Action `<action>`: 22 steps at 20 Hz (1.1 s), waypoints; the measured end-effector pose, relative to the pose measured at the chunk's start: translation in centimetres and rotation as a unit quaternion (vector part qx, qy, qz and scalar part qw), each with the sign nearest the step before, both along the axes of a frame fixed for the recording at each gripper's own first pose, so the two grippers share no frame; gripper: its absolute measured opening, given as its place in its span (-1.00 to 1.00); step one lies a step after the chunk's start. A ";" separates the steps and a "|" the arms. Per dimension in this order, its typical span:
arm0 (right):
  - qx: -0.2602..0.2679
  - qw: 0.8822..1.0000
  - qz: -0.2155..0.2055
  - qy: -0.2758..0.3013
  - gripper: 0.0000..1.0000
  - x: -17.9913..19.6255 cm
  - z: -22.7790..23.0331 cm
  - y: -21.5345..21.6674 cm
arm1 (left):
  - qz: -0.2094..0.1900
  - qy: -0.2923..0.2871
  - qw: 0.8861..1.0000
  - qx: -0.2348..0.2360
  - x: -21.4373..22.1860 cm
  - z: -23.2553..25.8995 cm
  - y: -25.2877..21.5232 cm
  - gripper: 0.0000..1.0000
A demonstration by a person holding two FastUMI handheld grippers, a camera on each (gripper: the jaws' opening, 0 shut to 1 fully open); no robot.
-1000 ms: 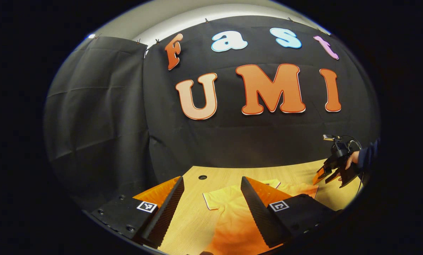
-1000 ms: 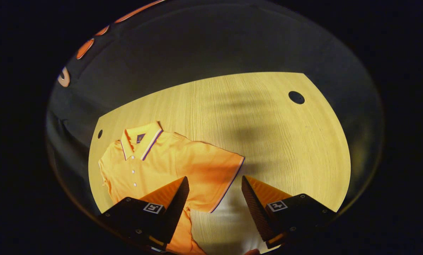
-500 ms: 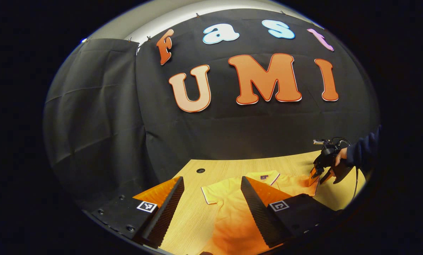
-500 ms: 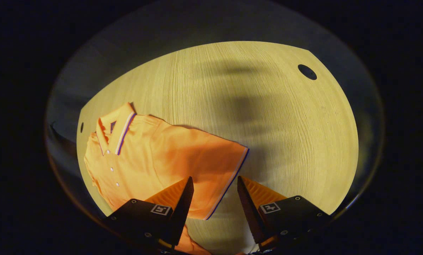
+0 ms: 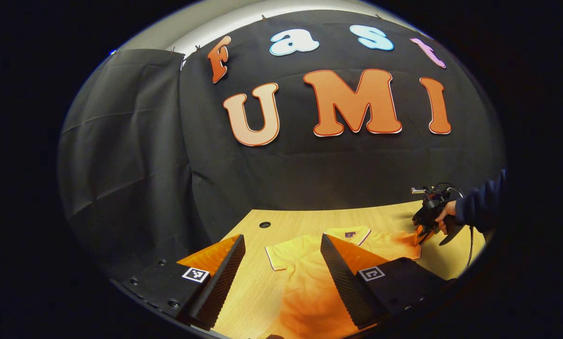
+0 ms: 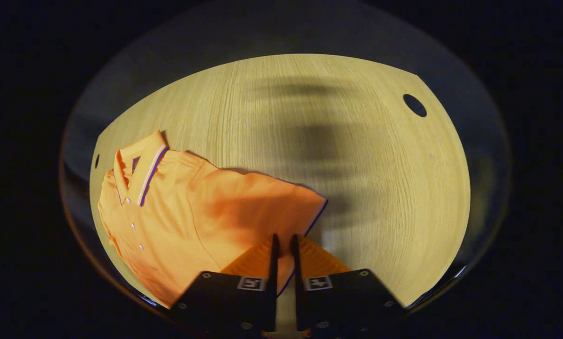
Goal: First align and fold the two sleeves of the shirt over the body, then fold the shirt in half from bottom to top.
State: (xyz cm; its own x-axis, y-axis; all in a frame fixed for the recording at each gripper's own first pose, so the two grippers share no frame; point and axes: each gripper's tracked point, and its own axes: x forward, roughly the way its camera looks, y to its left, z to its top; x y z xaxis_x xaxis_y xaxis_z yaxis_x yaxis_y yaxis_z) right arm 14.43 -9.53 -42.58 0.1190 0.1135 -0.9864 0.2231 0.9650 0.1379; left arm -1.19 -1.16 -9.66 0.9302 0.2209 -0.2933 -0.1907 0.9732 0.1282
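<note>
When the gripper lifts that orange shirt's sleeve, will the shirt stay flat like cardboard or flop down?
It will probably flop. The orange polo shirt is thin cloth lying limp with soft creases on the wooden table, so only the part pinched by the right gripper should rise while the rest drags and sags. It looks light for its size. The smooth table likely lets it slide.

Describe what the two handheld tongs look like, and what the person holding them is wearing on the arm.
Each set of tongs, the left and the right, has two wedge-shaped, ridged fingers on black blocks bearing small square black-and-white markers and screws. Seen from the left gripper view, the right tongs trail a black cable, and the arm wears a dark blue sleeve.
</note>
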 end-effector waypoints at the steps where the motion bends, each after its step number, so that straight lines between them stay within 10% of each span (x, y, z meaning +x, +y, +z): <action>1: 0.021 1.000 -0.006 -0.005 -0.87 0.2 0.6 0.6 | -0.001 0.000 1.000 -0.001 0.0 0.0 0.0 0.97; 14: 0.140 0.985 0.031 -0.093 -0.88 4.5 8.7 11.9 | 0.048 0.000 0.999 -0.011 -1.7 -0.5 2.5 0.98; 17: 0.166 0.980 0.045 -0.097 -0.45 4.2 9.3 13.9 | 0.060 0.004 0.998 -0.018 -1.9 -0.9 3.3 0.98; 18: 0.164 0.980 0.048 -0.097 -0.60 4.1 9.3 13.9 | 0.063 0.006 0.998 -0.020 -1.8 -0.9 3.5 0.98; 19: 0.160 0.981 0.049 -0.100 -0.17 4.0 9.5 13.5 | 0.064 0.009 0.998 -0.024 -1.8 -1.2 3.8 0.98; 21: 0.149 0.981 0.051 -0.114 0.05 4.2 10.1 12.4 | 0.069 0.022 0.997 -0.033 -1.4 -2.1 4.5 0.98; 22: 0.142 0.981 0.051 -0.124 -0.09 4.2 10.5 11.7 | 0.073 0.034 0.996 -0.033 -1.1 -2.7 5.1 0.97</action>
